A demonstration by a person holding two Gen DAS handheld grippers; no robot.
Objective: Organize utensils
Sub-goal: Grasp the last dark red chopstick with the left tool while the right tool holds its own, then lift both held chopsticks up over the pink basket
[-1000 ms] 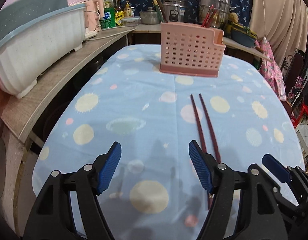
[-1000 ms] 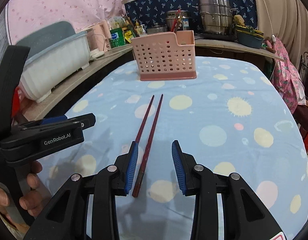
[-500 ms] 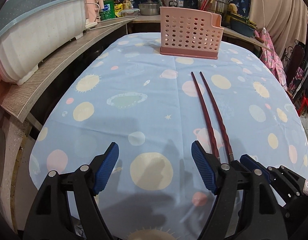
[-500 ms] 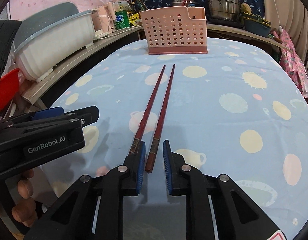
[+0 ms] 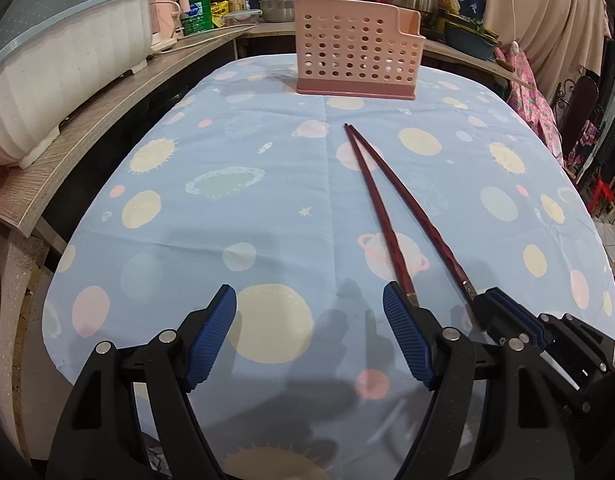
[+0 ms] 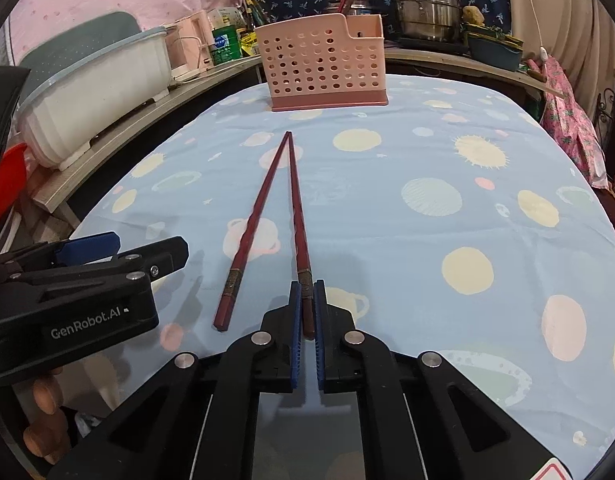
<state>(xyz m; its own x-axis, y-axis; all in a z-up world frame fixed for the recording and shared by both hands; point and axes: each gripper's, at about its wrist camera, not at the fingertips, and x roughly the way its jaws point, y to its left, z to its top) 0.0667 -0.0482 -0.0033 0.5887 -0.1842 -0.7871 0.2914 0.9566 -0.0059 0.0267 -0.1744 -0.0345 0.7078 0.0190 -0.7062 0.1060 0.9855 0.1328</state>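
Right gripper (image 6: 306, 320) has just been closing and is now clenched on the butt end of the right chopstick (image 6: 297, 216). Its partner, the left chopstick (image 6: 251, 224), lies free on the tablecloth (image 6: 427, 240); the two tips meet well short of the pink utensil basket (image 6: 321, 68). Grasp looks made; lift and carry to the basket remain. Left gripper (image 5: 309, 340) hangs released, empty, just beside the free stick. The held stick's very end is hidden between the pads; the basket's inside cannot be read.
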